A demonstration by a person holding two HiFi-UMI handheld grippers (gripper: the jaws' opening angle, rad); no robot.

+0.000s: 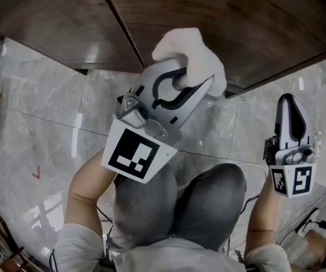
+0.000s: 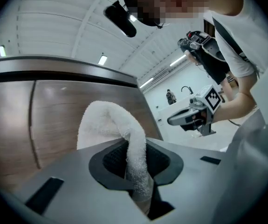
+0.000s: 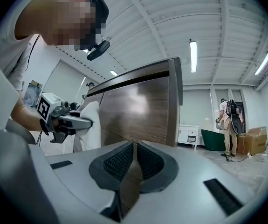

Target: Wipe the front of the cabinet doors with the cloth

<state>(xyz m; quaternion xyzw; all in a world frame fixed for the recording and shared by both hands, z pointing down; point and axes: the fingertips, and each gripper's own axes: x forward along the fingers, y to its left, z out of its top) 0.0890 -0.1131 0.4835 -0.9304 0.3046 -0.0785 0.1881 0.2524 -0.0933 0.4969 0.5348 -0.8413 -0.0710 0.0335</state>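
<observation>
A white fluffy cloth [image 1: 194,54] is pinched in my left gripper [image 1: 181,79], which is shut on it and holds it against the lower edge of the dark wood cabinet door [image 1: 219,21]. Seen from the left gripper view, the cloth [image 2: 120,125] rises from between the jaws and folds over against the brown door panel [image 2: 54,115]. My right gripper [image 1: 288,109] hangs to the right, off the door, its jaws shut with nothing between them. The right gripper view shows the cabinet front [image 3: 138,111] and the left gripper [image 3: 71,122] with the cloth [image 3: 91,125] at its left side.
A seam [image 1: 120,24] separates two door panels. Below lies a pale marble floor [image 1: 43,112]; my knees [image 1: 208,203] fill the lower middle. A cable [image 1: 316,222] lies on the floor at the right. A person with a backpack [image 3: 229,120] stands far off beside a cardboard box [image 3: 256,141].
</observation>
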